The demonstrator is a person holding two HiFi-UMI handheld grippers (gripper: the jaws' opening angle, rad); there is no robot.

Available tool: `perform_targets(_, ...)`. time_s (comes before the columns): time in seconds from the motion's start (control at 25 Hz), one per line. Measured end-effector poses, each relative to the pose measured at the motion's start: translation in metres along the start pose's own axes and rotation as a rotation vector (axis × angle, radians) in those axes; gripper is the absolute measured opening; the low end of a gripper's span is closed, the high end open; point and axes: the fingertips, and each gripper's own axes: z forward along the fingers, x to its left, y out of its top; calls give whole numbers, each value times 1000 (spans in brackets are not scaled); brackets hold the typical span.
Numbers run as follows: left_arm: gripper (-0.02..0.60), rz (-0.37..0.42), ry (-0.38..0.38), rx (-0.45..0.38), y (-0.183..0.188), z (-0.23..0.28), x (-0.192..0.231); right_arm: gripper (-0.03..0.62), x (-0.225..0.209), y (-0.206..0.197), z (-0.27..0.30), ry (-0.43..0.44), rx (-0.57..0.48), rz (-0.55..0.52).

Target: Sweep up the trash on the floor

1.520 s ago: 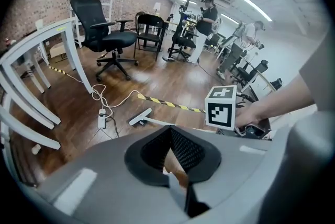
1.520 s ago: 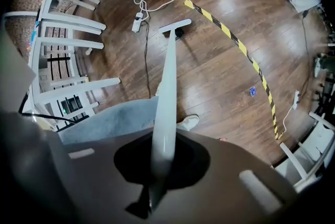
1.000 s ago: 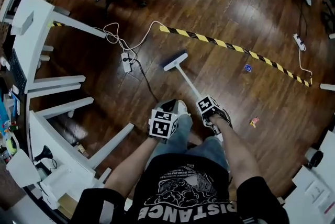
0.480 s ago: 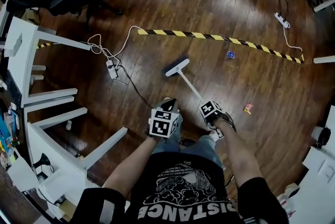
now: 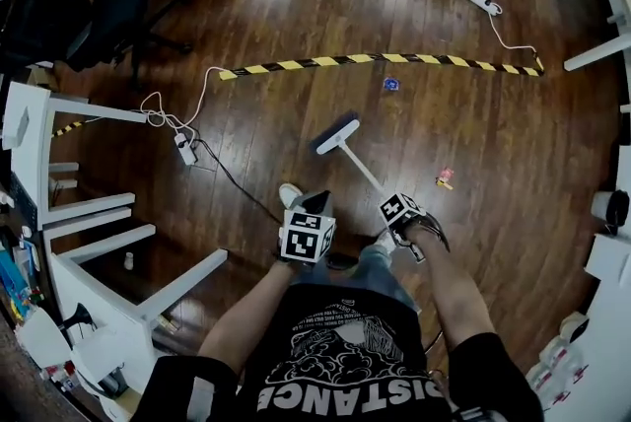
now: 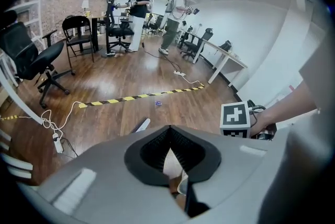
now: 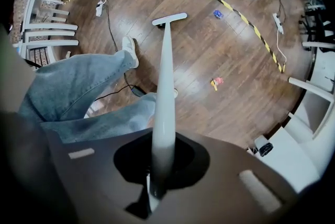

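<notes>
My right gripper (image 5: 402, 210) is shut on the white handle (image 7: 165, 87) of a broom. The broom's head (image 5: 337, 135) rests on the wood floor ahead of me. A small blue piece of trash (image 5: 391, 84) lies beyond the head, near the yellow-black tape (image 5: 375, 60). A red and yellow piece (image 5: 445, 177) lies to the right of the handle. In the right gripper view the blue piece (image 7: 218, 13) and the red and yellow piece (image 7: 216, 81) both lie right of the broom head (image 7: 169, 19). My left gripper (image 5: 308, 233) hangs by my left leg, its pads (image 6: 168, 131) meeting at the tips.
White desks (image 5: 59, 213) stand at the left, with a power strip (image 5: 184, 149) and cables on the floor beside them. Black office chairs (image 5: 89, 11) are at the far left, more white furniture (image 5: 611, 262) at the right. Two people (image 6: 137, 8) stand far across the room.
I have stepped forward and turned right. Both pieces of trash now lie closer to the broom, and the broom head has shifted toward the blue piece. The grippers' grips look unchanged.
</notes>
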Motion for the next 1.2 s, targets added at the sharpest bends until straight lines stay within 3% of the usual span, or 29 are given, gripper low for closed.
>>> perform_targets(0.4,5,143,-97,14,6,50,-139,0,-69,-92,52,45,-12,91)
perform_targets(0.68,5,196,-148,35,1,81,-219,0,-118,-144,85,33,-23,105)
perform_targets(1.2,5,284,-219,77,-7,106,-282,0,-175,-215,112,-4,8,143)
